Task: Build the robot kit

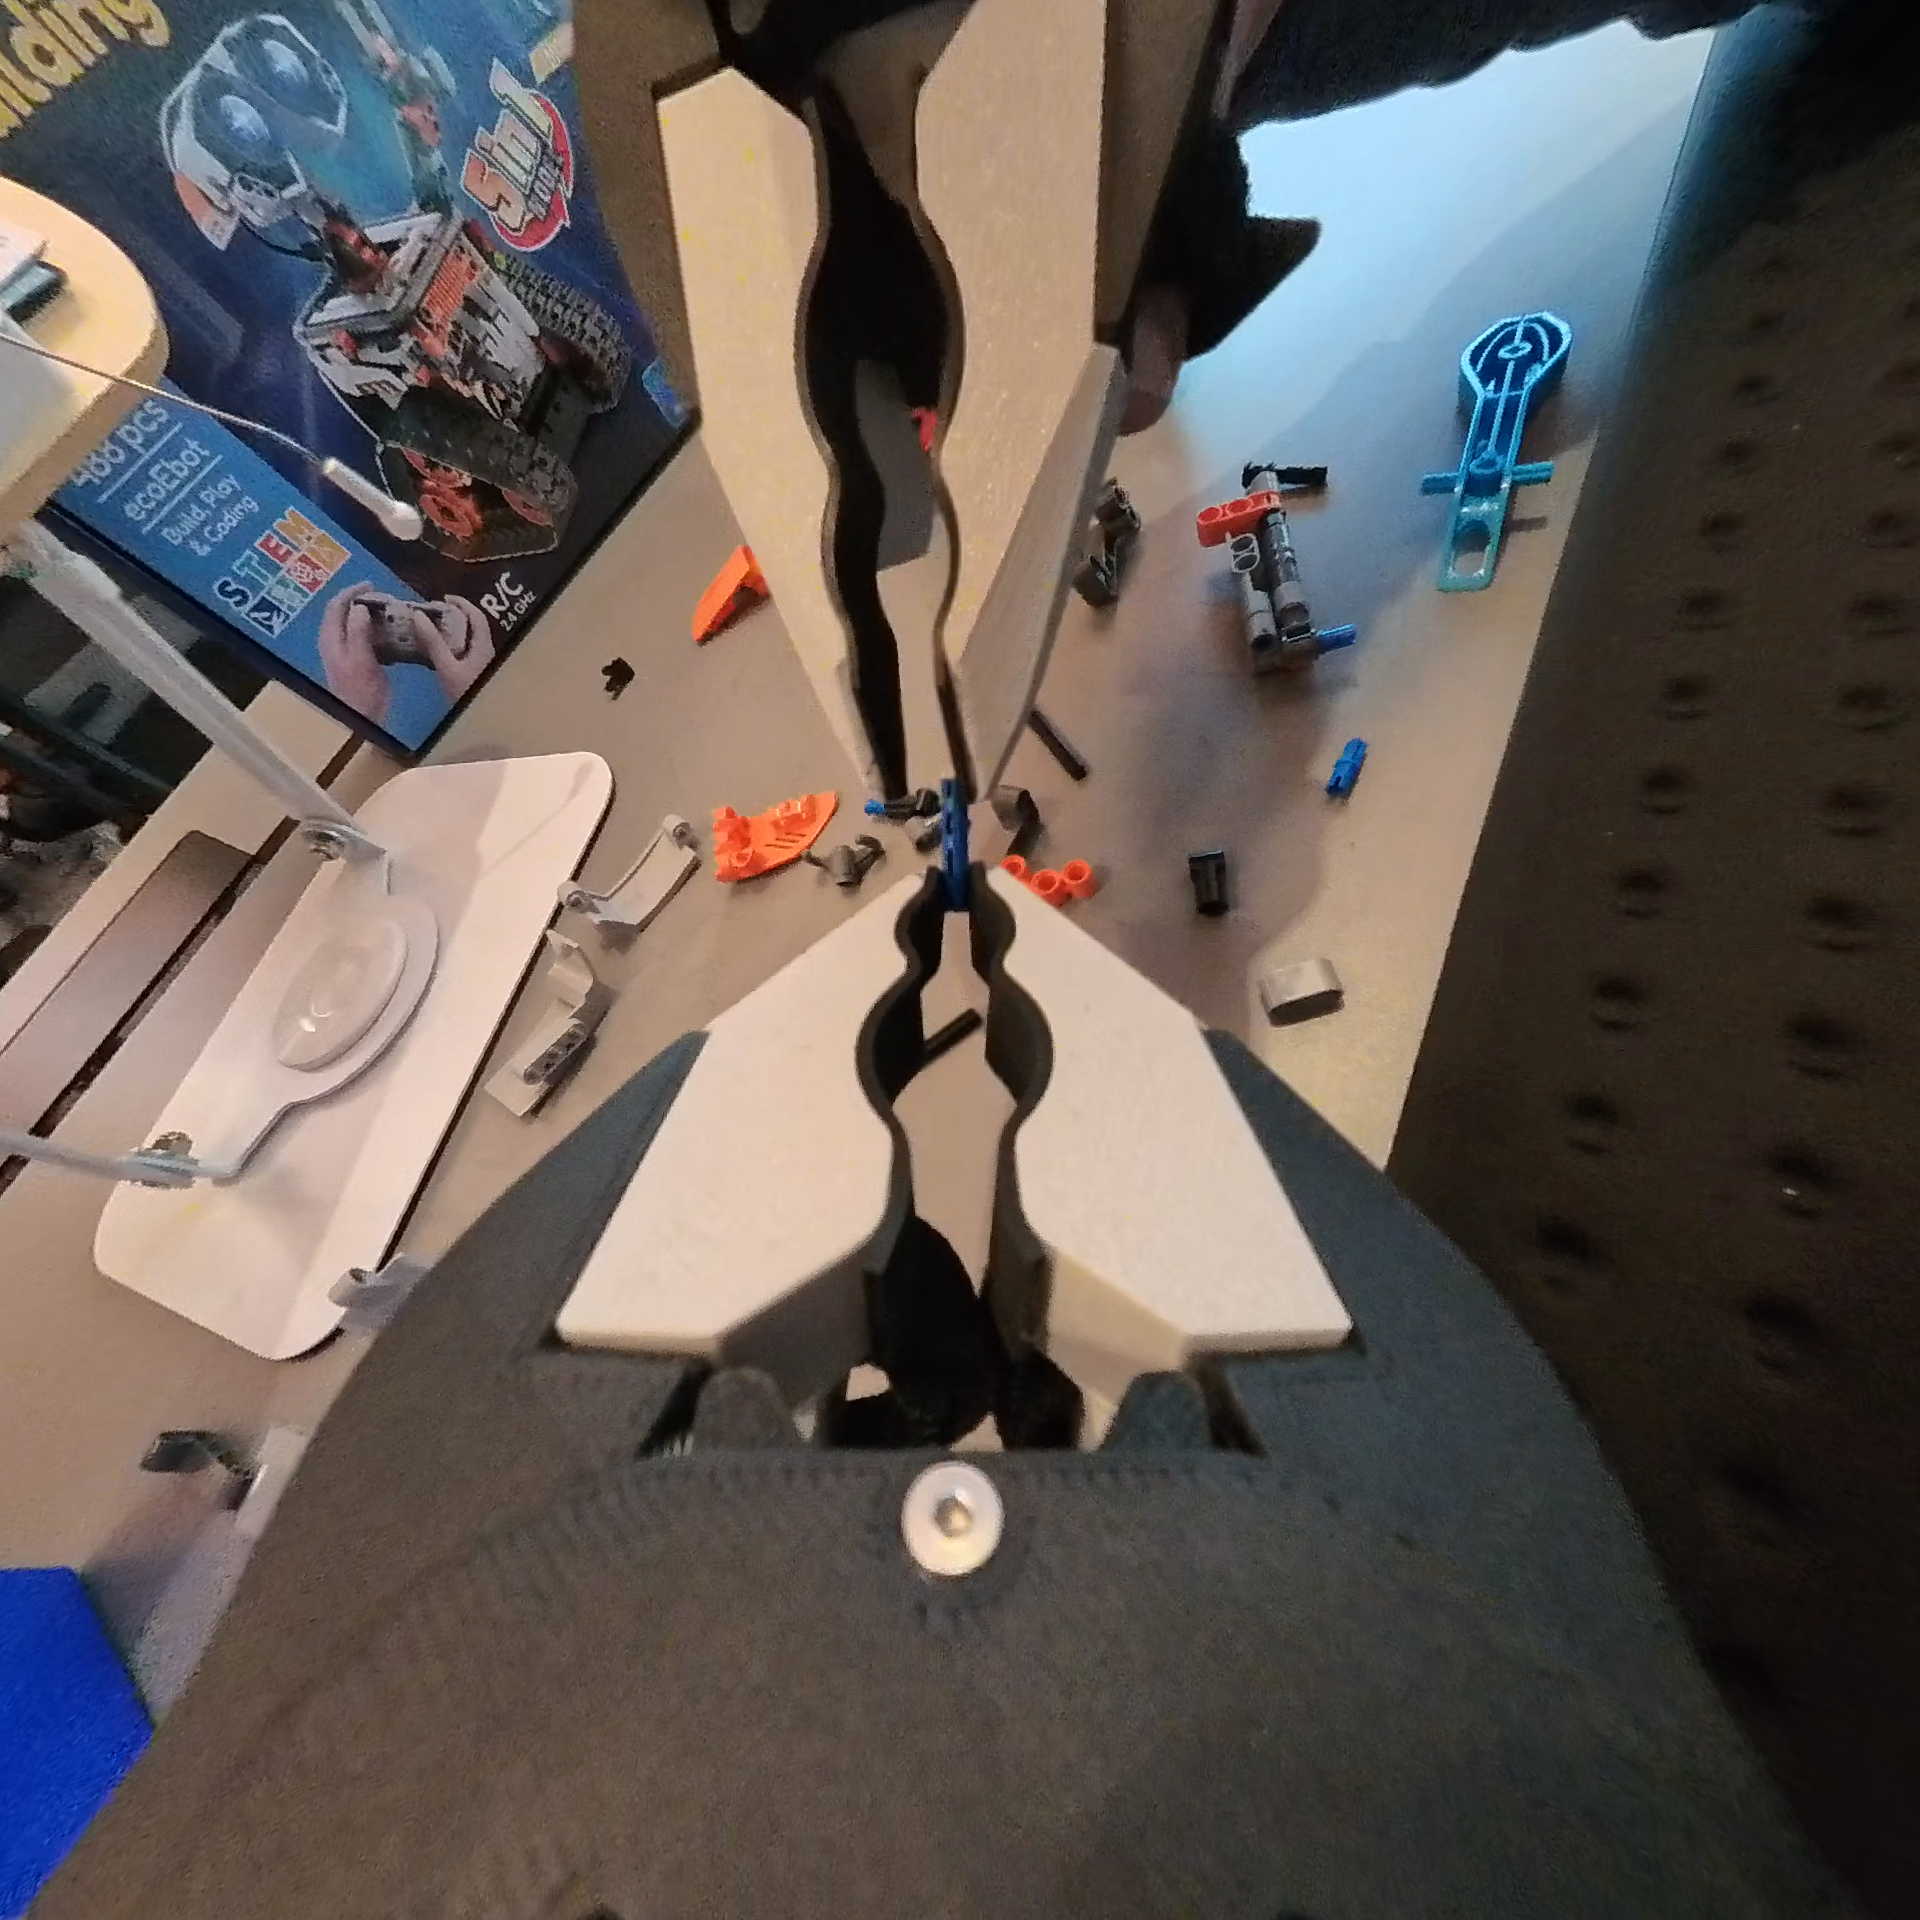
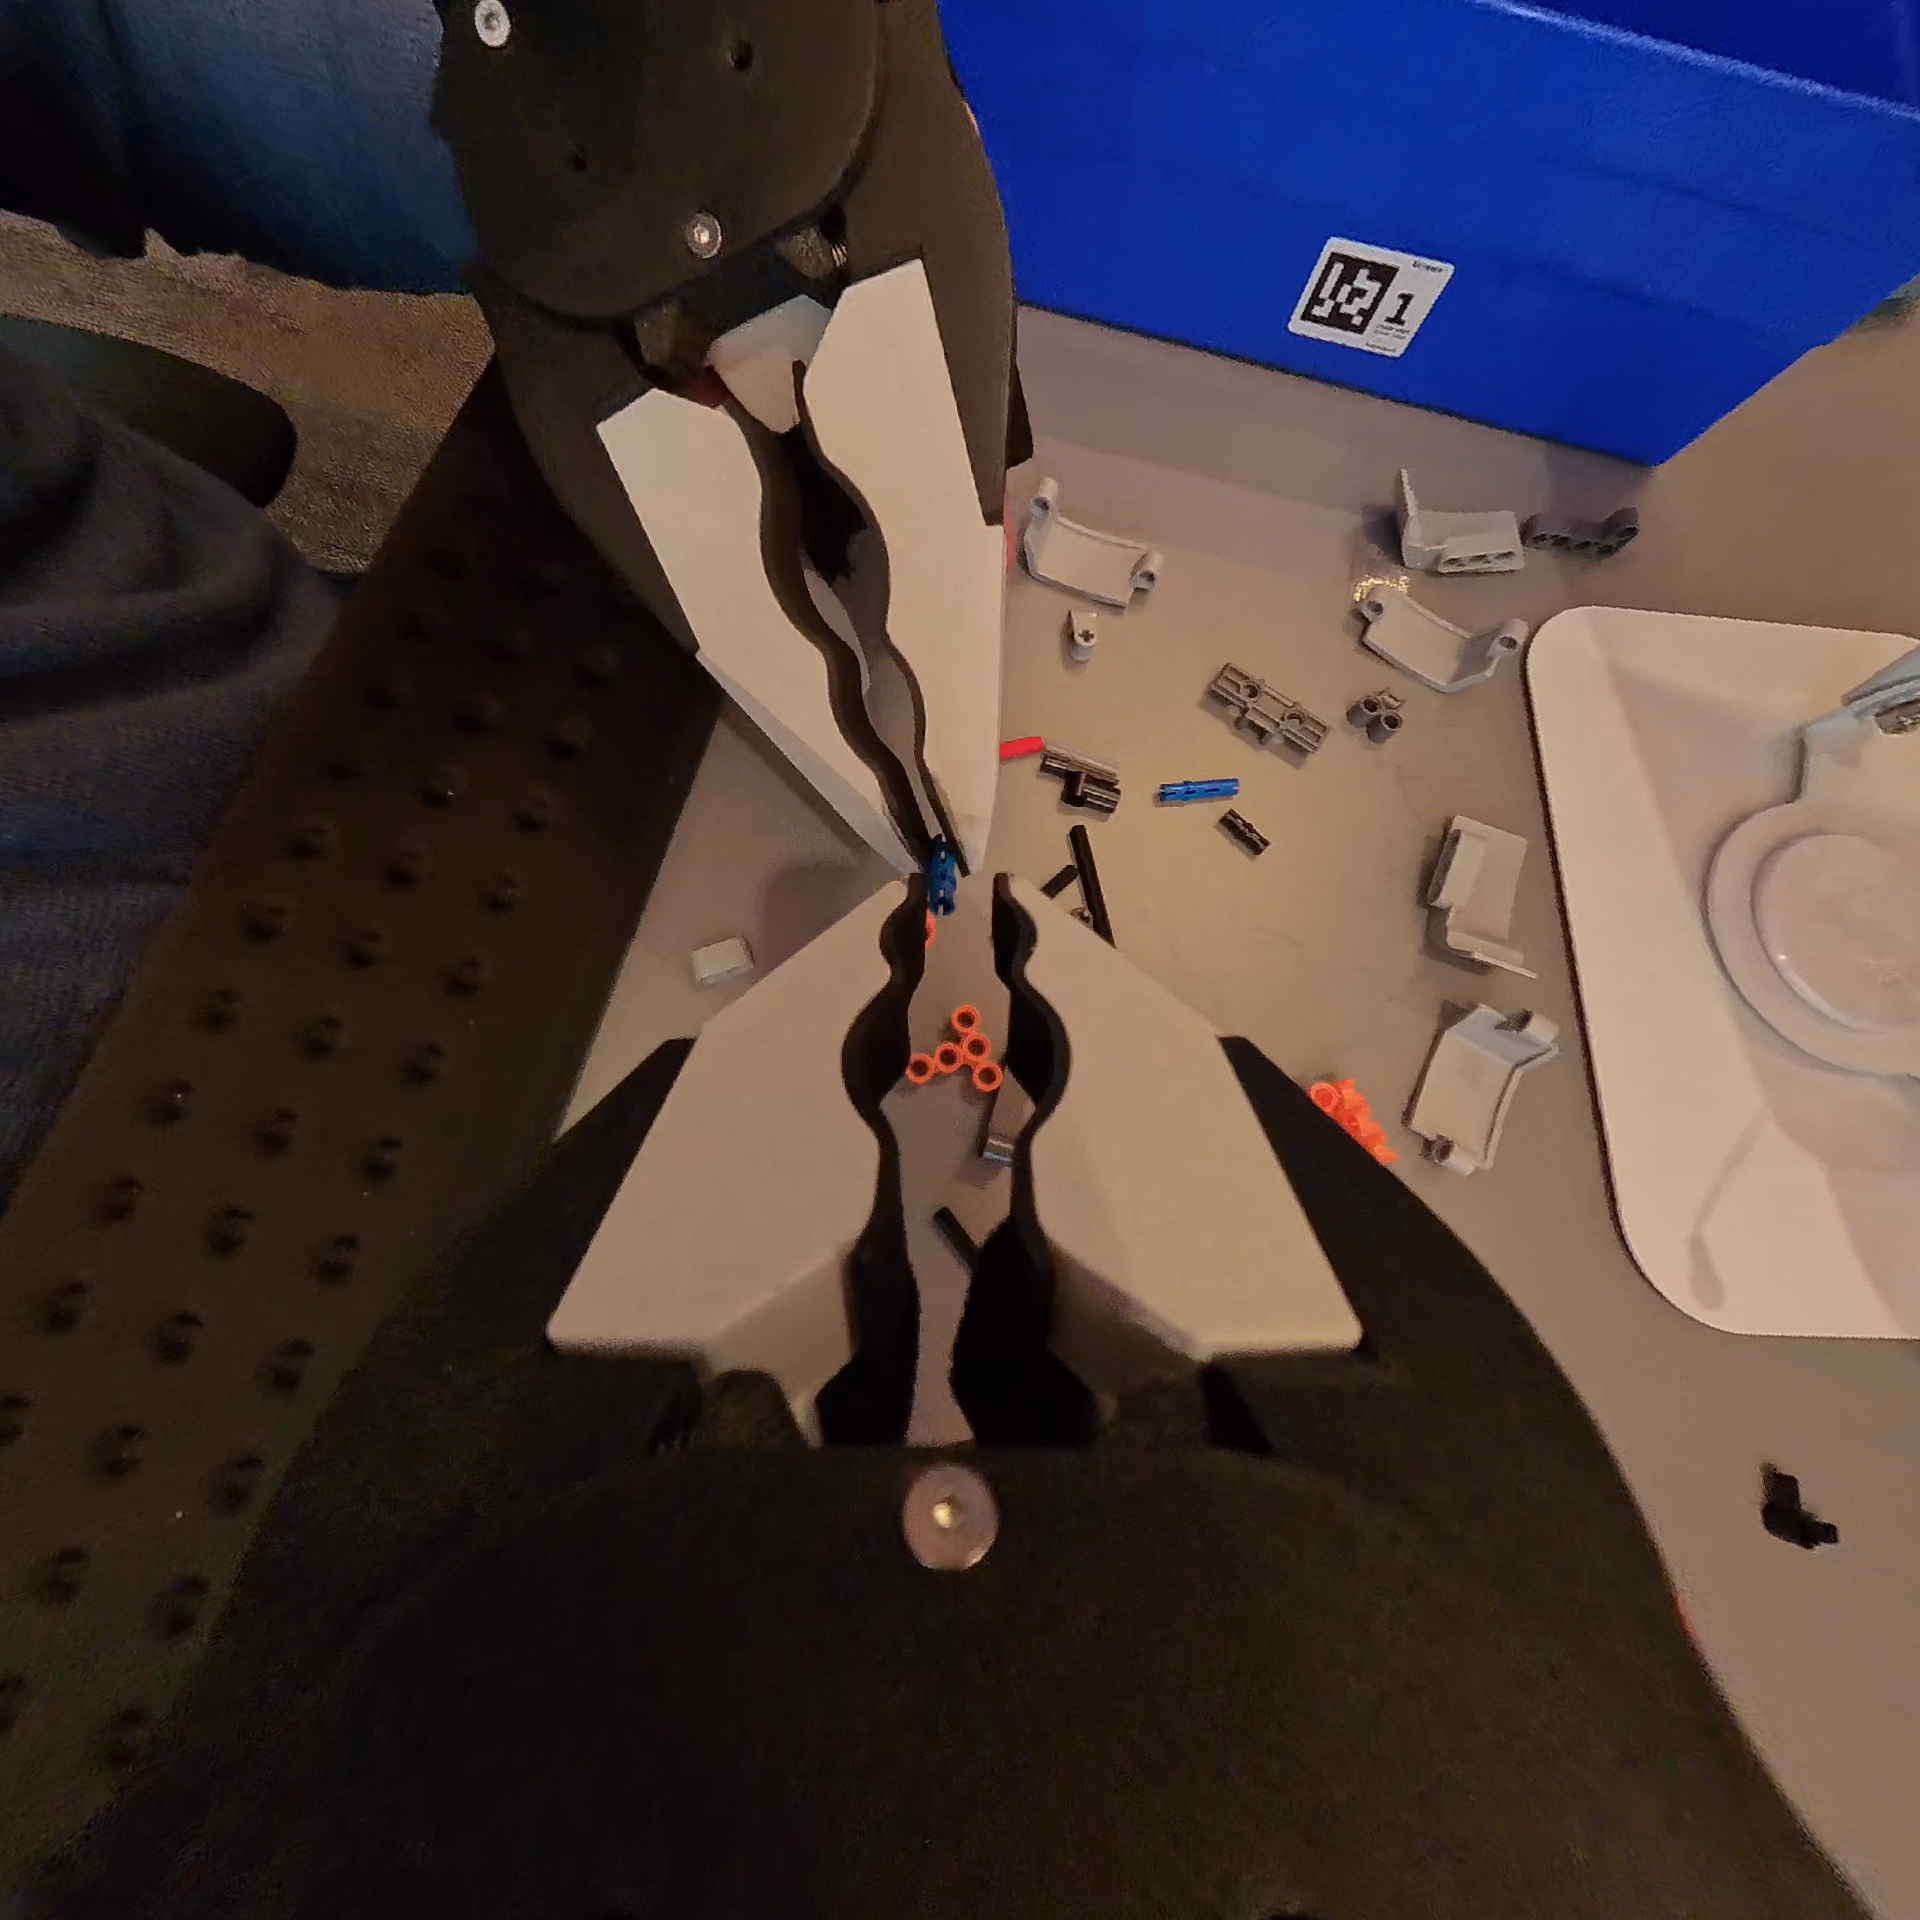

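Your left claw (image 1: 954, 894) is pressed together on a small blue pin (image 1: 953, 847). It pinches the lower end at the very fingertips, so most of the pin stands out free ahead of it. That grip looks chosen to leave the far end exposed.

Your right claw (image 2: 954, 883) comes in from 12 o'clock in the left wrist view, tip to tip with the left. Its fingers are spread a little, a clear gap showing between them. The pin's free end sits right at that gap, close to one fingertip. You cannot tell whether it touches.

Both claws hang above the desk (image 1: 1299, 831), so the pin is in the air, not resting on anything. Below the right claw's spread fingers lies an orange connector (image 2: 958, 1055), flat on the desk and untouched.

Loose grey panels (image 2: 1086, 556) and small black pieces are scattered around. In the left wrist view a light blue lever tool (image 1: 1496, 436) lies at 2 o'clock and a toy kit box (image 1: 364, 364) stands at 10 o'clock. In the right wrist view a blue bin (image 2: 1455, 156) stands at 1 o'clock and a white board (image 2: 1662, 1195) lies at 3 o'clock, all well apart from the pin.
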`<state>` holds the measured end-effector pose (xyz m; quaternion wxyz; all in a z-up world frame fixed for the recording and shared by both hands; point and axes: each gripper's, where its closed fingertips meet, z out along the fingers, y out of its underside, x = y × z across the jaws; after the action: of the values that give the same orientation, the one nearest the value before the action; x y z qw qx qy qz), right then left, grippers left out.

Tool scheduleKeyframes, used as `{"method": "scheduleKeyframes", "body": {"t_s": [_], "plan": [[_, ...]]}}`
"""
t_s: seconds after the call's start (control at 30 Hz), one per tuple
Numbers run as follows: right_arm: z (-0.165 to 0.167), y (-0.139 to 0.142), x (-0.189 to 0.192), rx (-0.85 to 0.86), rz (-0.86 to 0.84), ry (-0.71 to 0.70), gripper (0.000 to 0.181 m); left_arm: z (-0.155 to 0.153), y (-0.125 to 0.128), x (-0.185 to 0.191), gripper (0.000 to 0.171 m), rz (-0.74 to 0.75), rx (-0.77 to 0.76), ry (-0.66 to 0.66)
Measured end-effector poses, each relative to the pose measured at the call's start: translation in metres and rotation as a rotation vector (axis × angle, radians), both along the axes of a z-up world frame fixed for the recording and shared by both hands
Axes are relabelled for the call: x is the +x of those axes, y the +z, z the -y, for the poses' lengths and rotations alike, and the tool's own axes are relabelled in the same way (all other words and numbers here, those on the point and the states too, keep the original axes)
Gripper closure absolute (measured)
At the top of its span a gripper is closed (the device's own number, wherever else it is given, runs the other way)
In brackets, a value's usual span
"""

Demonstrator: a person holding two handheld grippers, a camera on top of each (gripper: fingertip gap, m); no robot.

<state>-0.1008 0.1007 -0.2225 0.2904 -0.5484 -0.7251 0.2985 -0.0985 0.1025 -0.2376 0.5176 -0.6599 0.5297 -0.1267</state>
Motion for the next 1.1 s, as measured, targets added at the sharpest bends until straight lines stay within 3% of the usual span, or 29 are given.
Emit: {"method": "scheduleKeyframes", "body": {"t_s": [0.13, 0.2, 0.43, 0.77, 1.1], "plan": [[0.002, -0.003, 0.002, 0.019, -0.001, 0.008, 0.168, 0.002, 0.005, 0.002, 0.169, 0.051, -0.026, -0.009], [0.004, 0.003, 0.0, 0.014, -0.043, 0.007, 0.179, 0.0, 0.006, 0.001, 0.169, 0.05, -0.013, -0.003], [0.007, 0.001, -0.002, 0.039, -0.041, 0.041, 0.18, 0.002, 0.002, 0.001, 0.169, 0.058, -0.045, -0.014], [0.01, -0.038, -0.004, 0.21, 0.217, 0.18, 0.18, 0.008, -0.044, -0.011, 0.15, -0.143, -0.209, -0.004], [0.007, -0.051, -0.001, 0.303, 0.388, 0.275, 0.181, 0.008, -0.056, -0.009, 0.165, -0.17, -0.258, -0.022]]}}
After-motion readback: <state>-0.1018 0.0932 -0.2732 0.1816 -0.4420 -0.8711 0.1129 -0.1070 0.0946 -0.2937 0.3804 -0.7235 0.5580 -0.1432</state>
